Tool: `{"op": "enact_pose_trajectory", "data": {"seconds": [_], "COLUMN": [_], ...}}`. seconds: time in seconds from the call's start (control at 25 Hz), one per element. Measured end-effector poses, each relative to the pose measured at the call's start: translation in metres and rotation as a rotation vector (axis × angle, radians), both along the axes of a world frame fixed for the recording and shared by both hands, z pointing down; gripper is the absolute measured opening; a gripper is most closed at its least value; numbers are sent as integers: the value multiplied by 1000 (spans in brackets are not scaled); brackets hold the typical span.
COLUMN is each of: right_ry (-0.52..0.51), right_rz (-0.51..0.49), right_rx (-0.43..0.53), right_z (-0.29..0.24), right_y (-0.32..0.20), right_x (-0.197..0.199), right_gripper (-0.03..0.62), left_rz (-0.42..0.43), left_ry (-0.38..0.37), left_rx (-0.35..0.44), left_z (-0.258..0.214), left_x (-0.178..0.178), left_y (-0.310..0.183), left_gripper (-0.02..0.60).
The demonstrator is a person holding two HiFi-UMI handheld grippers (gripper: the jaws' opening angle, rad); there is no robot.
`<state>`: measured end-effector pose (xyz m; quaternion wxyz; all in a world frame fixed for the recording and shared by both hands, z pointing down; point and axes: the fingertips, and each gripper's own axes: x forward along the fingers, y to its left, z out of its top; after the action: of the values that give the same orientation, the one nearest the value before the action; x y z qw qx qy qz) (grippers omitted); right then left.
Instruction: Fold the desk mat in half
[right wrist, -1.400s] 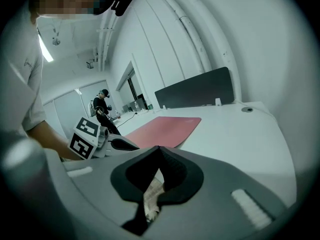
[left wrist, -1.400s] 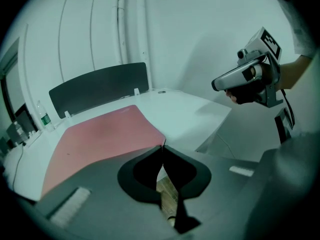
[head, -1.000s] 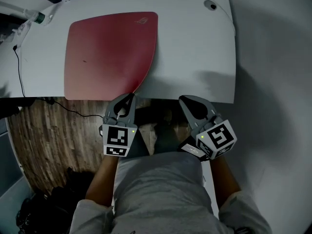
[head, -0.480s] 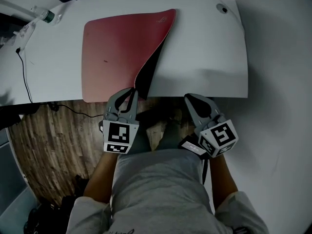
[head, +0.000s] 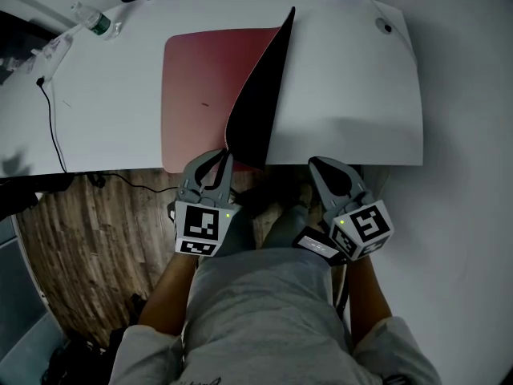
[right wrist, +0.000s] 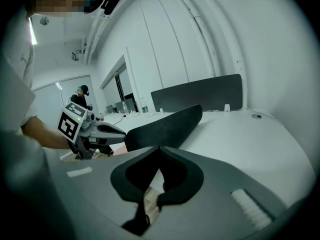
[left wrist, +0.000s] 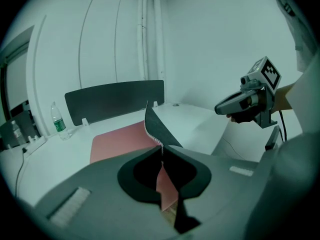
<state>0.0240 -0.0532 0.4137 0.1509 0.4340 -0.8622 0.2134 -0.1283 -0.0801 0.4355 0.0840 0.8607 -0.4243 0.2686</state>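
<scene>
Desk mat (head: 200, 95) lies on the white desk (head: 353, 79), upper centre of the head view. Its left part is flat with the red face up. Its right side stands up as a flap showing the black underside (head: 260, 111).

Left gripper (head: 215, 160) is clamped on the mat's near corner at the desk's lower edge, with the thin sheet pinched between the jaws. Right gripper (head: 322, 167) is at lower right, jaws together, nothing in them.

My read: mid-fold, flap roughly vertical. Next I carry the corner toward frame left and lay it on the left edge, edges aligned.

Mat looks thin and floppy, with a smooth cloth top, dark rubbery back, stitched rim and rounded corners. Expect sag.
</scene>
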Motion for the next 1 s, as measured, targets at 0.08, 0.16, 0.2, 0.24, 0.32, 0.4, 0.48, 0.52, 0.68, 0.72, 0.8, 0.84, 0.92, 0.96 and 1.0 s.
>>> {"op": "enact_pose_trajectory", "data": {"seconds": [0.08,0.16,0.2,0.24,0.32,0.4,0.48,0.52,0.68,0.72,0.8,0.84,0.92,0.96,1.0], "right_ry": [5,8,10,10,7,7,9,10,16,15,10,9,12,14,15], "right_rz": [-3,-6,-8,-9,-13,-20,-31,-37,-60,-65,-71,-75,-86,-93,-98], "right_rx": [1,2,2,3,5,5,1,-1,-6,-6,-6,-5,-6,-6,-6], "right_z": [0,1,1,2,2,2,3,5,10,10,9,9,8,8,9], "right_y": [-1,-3,-4,-4,-6,-7,-8,-9,-13,-14,-17,-18,-20,-21,-21], "right_x": [-8,-16,-21,-25,-35,-46,-56,-60,-76,-80,-89,-94,-105,-109,-114], "right_gripper": [6,6,6,6,6,6,6,6,6,6,7,6,6,6,6], "left_rz": [-3,-9,-12,-15,-19,-26,-40,-49,-83,-91,-102,-107,-114,-119,-124], "left_ry": [-1,0,0,0,-4,-11,-18,-20,-23,-23,-21,-21,-20,-20,-18], "left_rx": [-2,-6,-7,-8,-11,-17,-27,-33,-56,-62,-72,-74,-79,-82,-85], "left_z": [2,3,4,5,7,11,16,18,28,30,34,35,38,39,41], "left_x": [-10,-20,-25,-30,-41,-53,-65,-71,-94,-99,-110,-114,-122,-126,-130], "left_y": [0,0,0,1,2,4,4,4,5,6,8,8,8,8,8], "left_gripper": [32,33,32,32,32,32,34,32,34,34,34,34,34,34,34]}}
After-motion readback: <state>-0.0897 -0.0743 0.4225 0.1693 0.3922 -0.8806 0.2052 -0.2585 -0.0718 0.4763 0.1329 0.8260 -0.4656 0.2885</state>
